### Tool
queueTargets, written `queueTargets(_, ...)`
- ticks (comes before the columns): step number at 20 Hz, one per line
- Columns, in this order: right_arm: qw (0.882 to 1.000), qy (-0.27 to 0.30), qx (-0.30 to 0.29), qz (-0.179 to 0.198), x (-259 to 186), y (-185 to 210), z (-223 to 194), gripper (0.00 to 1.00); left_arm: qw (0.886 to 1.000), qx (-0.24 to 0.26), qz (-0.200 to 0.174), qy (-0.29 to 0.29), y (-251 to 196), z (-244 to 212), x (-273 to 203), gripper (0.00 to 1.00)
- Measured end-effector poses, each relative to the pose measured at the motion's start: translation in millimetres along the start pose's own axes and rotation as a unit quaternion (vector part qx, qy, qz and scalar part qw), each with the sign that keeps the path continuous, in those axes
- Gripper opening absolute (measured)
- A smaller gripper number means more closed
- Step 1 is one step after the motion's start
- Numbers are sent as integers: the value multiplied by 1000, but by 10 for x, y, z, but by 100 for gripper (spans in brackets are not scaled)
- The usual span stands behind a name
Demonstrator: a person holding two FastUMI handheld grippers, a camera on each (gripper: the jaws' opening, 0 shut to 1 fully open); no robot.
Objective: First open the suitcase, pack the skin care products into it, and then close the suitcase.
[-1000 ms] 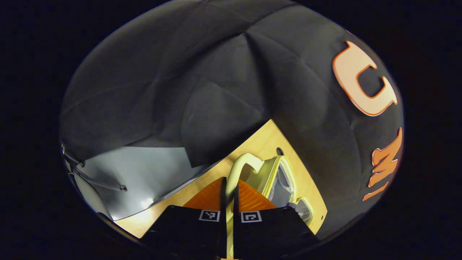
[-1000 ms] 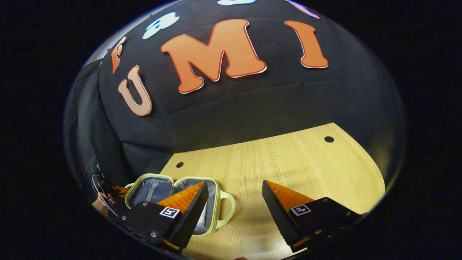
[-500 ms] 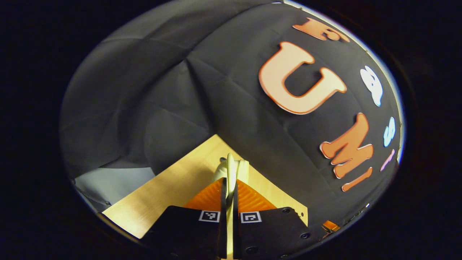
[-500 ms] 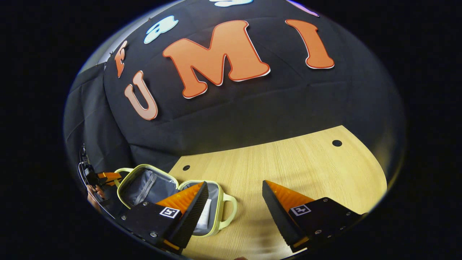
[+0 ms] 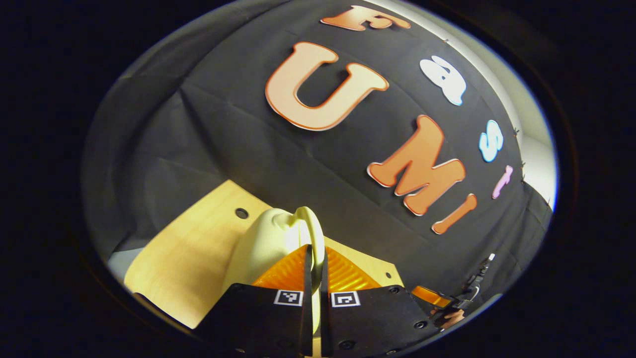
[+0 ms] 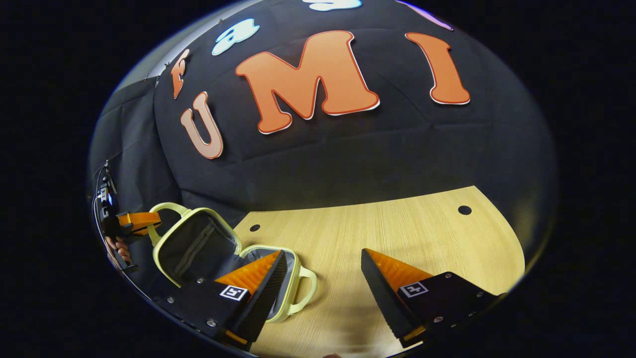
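The suitcase point(image 6: 233, 258), a small pale yellow-green case with a grey lining, sits on the wooden table point(image 6: 397, 233) near its far left corner, beside the black cloth wall point(image 6: 348, 154). Its base half lies flat, with a looped handle point(image 6: 303, 288) pointing toward the middle of the table, so the case's long axis runs from that handle across to the lid's handle point(image 6: 166, 209). The lid point(image 6: 196, 246) is raised on its hinge, tilted up from the base, its open inside facing the right gripper view.

The left gripper point(image 5: 314, 263) is clenched on the lid's handle point(image 5: 310, 233), both fingers pressed against the pale loop, which stands up between them; the lid's pale outer shell point(image 5: 258, 248) lies just beyond the fingers. In the right gripper view this gripper point(image 6: 141, 221) sits at the lid's upper edge, held by a hand point(image 6: 119, 248).

The right gripper point(image 6: 323, 278) hovers over the table beside the base half, fingers spread wide, grasping nothing.
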State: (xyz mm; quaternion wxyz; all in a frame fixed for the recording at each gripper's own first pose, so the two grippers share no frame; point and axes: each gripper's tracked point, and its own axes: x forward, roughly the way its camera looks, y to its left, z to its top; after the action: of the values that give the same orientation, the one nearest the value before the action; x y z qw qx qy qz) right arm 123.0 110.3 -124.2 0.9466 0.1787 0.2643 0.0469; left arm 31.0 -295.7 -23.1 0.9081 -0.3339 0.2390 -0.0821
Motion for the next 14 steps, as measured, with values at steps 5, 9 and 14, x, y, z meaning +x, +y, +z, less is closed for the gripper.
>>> queueTargets(5, 1000, -1, 18, -10, -37, -223, -7, 95, 997, 24, -47, 50, -594, -515, 284, 7)
queueTargets(9, 999, 0, 35, -18, -58, -402, -22, 95, 991, 45, -71, 101, -936, -1022, 539, 7)
queueTargets(14, 998, 10, 47, -27, -93, -581, -108, 95, 984, 70, -63, 153, -1125, -1697, 871, 7)
